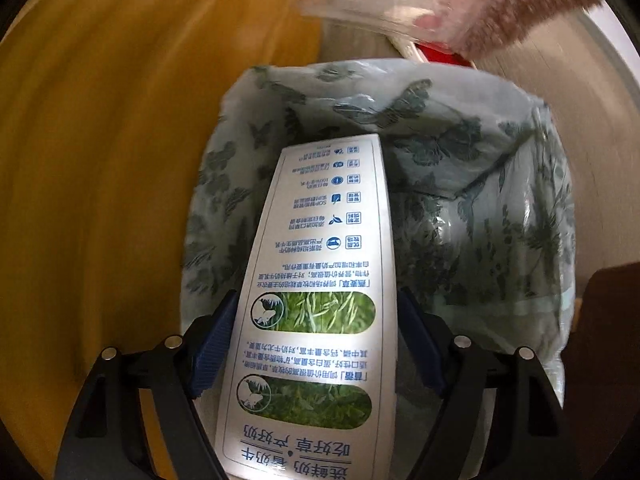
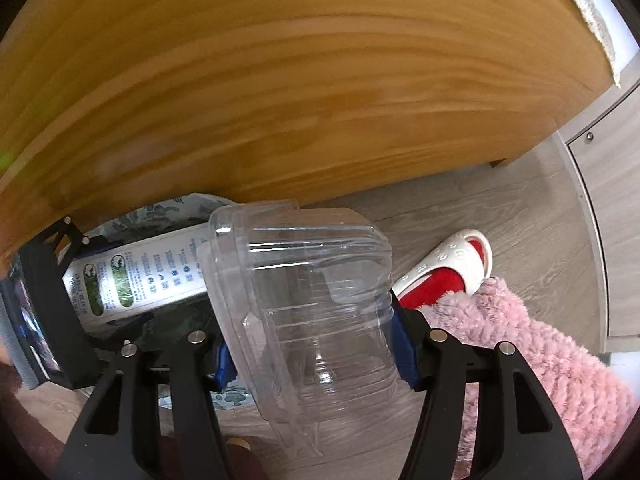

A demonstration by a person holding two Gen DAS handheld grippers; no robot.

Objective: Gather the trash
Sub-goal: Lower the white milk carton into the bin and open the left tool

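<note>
Between the blue pads of the left gripper (image 1: 316, 344) sits a milk carton (image 1: 320, 280), pads pressed on both its long sides: jaws wide, holding the carton. Long axis runs along the fingers, pointing away from the camera and down into the mouth of a bin bag (image 1: 440, 152) w/ a butterfly print. Far end of carton is already over the bag opening, approx. centred left-to-right; near end is hidden behind the gripper body.

Right gripper (image 2: 312, 344) holds a clear plastic container (image 2: 304, 280), pads bearing on its ribbed walls; jaws at medium spread. Container's rim is tilted toward the left of the right wrist view, just right of the carton and overlapping it in that view. Contact btw. the two cannot be confirmed.

Key relation: carton lies directly above bag, axis aimed into it, so the left hand is the nearer to a drop. Judgement: releasing the left first clears the opening for the container; both at once risks a clash at the rim.

Surroundings: wooden panel (image 2: 320, 100) on far side, grey wood-look floor (image 2: 520, 220), a red-and-white slipper (image 2: 444, 272) and a pink fleece leg (image 2: 540, 360) at right.
</note>
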